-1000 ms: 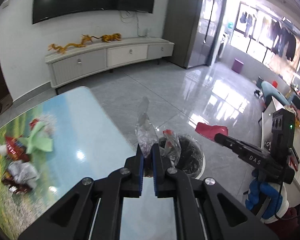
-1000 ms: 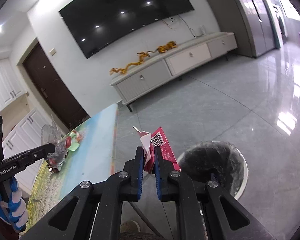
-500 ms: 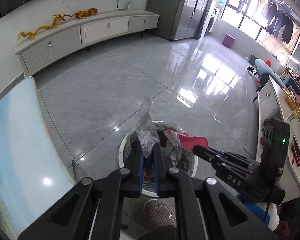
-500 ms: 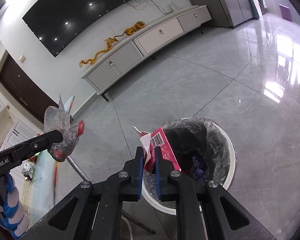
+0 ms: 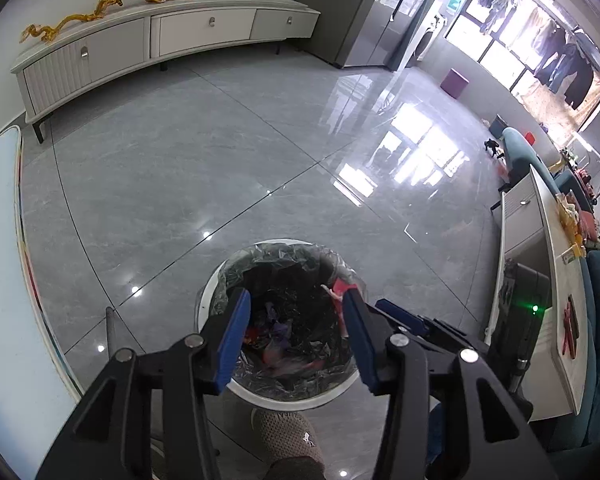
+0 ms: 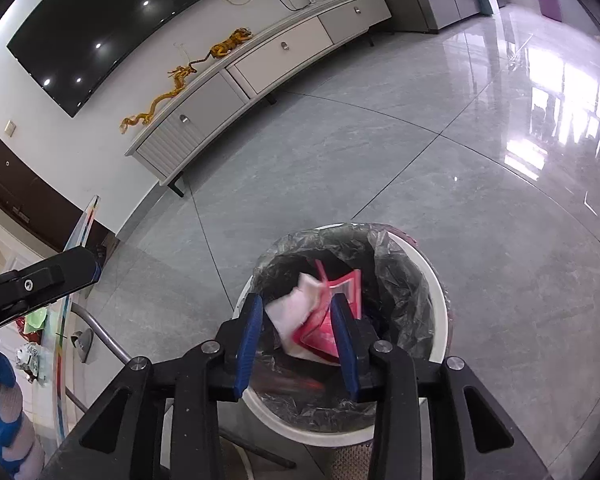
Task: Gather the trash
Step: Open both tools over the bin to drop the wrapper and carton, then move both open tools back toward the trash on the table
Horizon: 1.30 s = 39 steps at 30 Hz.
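Hovering both grippers over the white trash bin (image 5: 284, 394), which is standing on the grey tiled floor (image 5: 220, 152) and lined with a dark plastic bag (image 6: 400, 272), I am holding the left gripper (image 5: 296, 320) with its blue-padded jaws spread wide and nothing between them; through that gap I am seeing crumpled wrappers (image 5: 278, 340) lying at the bottom of the liner. I am keeping the right gripper (image 6: 298, 318) parted as well, and a red packet (image 6: 336, 312) with a white torn piece (image 6: 290, 312) is sitting in the space between its fingers above the bin's mouth, looking blurred; I cannot tell whether it is touching either pad. In the left view a red scrap is showing just past the right gripper's tip at the bin's rim. At my left, the edge of the glass-topped table (image 6: 62, 344) is showing, with more litter (image 6: 30, 360) lying on it near a green scrap (image 6: 36, 318). A knitted slipper (image 5: 284, 436) is standing just beside the bin, and the long white TV cabinet (image 5: 148, 40) carrying golden dragon figurines (image 5: 72, 20) is running along the far wall
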### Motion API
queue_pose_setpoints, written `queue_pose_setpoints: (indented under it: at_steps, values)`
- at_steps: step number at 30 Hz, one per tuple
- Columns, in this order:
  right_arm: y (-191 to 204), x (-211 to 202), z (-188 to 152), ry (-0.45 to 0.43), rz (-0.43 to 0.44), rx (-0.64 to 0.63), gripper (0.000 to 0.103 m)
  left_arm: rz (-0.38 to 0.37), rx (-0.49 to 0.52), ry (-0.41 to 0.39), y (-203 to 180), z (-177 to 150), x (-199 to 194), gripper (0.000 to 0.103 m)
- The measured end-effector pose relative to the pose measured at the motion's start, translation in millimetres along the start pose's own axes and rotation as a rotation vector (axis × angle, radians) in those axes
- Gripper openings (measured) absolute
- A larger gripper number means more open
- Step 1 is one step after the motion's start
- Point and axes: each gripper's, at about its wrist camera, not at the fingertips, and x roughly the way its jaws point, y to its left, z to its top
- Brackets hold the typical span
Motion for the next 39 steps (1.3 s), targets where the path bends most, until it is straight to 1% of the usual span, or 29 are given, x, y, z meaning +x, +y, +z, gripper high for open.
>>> queue_pose_setpoints:
  at_steps: [4,9,13,14,15,17,25,33,39]
  values:
    - [-2,-6,-1,-0.005,-0.013,0.010,0.035,0.003,-0.015,-0.007,3,-6,-6,0.046]
    - [4,-15,1,-0.018,-0.017,0.000,0.037,0.012,-0.025,-0.038,6,-10,-27,0.046]
    - [20,-27,1,-0.039,-0.013,-0.026,0.038,0.028,-0.026,-0.088,9,-14,-52,0.046]
    - [25,-31,2,-0.047,-0.011,-0.034,0.039,0.035,-0.026,-0.100,10,-15,-58,0.048]
    - [29,-35,1,-0.055,-0.010,-0.042,0.039,0.044,-0.025,-0.112,11,-16,-65,0.053]
    - [40,-44,3,-0.072,-0.008,-0.059,0.040,0.063,-0.030,-0.142,14,-20,-79,0.058]
    - [85,-79,2,-0.141,0.010,-0.140,0.042,0.085,-0.068,-0.218,37,-46,-128,0.058]
    - [126,-100,-7,-0.175,0.052,-0.224,0.043,0.131,-0.136,-0.281,65,-74,-175,0.058]
    - [146,-116,-12,-0.195,0.081,-0.276,0.045,0.158,-0.179,-0.338,74,-92,-207,0.058]
